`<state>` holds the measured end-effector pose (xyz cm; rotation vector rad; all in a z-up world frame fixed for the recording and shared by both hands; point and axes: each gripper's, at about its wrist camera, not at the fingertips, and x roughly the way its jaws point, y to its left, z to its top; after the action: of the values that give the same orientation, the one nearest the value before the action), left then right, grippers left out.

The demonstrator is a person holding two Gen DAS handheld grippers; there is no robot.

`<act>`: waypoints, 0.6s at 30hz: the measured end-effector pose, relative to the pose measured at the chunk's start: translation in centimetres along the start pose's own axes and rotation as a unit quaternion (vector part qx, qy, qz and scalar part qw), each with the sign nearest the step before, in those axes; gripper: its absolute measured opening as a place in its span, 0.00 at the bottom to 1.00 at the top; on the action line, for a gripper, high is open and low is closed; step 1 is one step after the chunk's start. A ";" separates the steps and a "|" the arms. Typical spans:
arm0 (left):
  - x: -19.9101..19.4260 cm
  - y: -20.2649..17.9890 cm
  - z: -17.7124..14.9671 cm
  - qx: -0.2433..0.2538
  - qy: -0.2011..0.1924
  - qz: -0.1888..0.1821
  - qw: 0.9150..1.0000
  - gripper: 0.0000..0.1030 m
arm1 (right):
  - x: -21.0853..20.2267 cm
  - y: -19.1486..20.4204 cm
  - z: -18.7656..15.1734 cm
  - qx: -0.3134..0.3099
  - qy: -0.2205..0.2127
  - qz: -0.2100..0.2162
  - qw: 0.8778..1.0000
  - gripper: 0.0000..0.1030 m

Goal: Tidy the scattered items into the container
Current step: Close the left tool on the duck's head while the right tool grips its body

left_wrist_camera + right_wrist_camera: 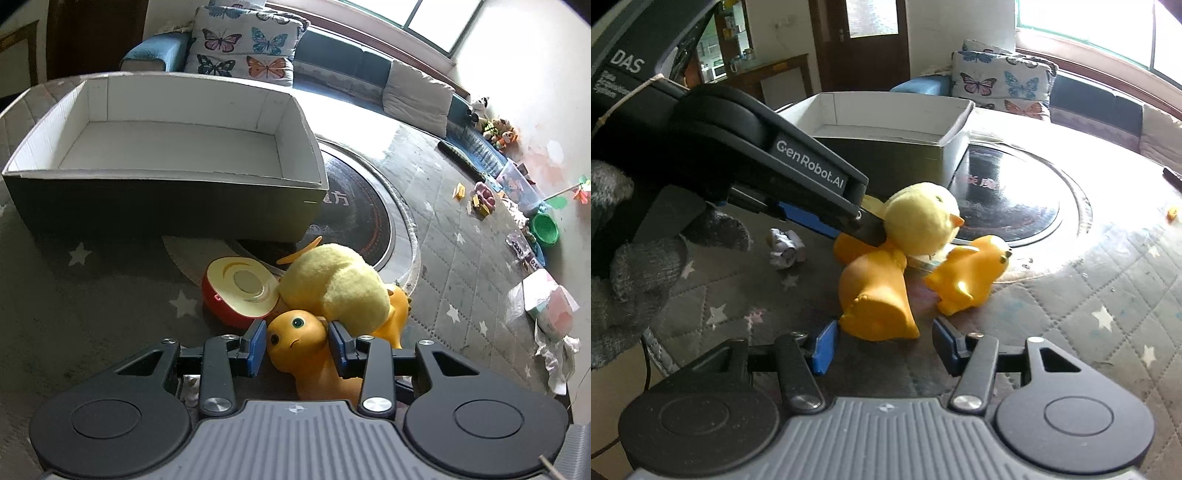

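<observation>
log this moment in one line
left claw: astride orange toy head, grip unclear | right claw: open at its base | box: empty

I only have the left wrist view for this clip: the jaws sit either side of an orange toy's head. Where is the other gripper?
Observer: The right gripper is at the tail end of the same orange toy, jaws open, one on each side of it.
Operator: Is anything loose lying near that I would miss?
Observer: Yes, a crumpled paper lies on the mat, left of the toys.
Operator: What holds the left gripper?
Observer: A hand in a grey knitted glove.
</observation>
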<state>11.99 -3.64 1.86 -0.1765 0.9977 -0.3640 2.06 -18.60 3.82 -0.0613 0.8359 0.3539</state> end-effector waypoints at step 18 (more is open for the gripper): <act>0.5 1.6 -0.2 -0.059 0.020 -0.026 0.998 0.41 | 0.1 0.8 -0.2 -0.017 -0.007 0.025 1.000 0.46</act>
<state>12.45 -2.33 0.85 -0.3024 1.0563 -0.3578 1.68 -17.88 3.65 -0.0695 0.8187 0.4144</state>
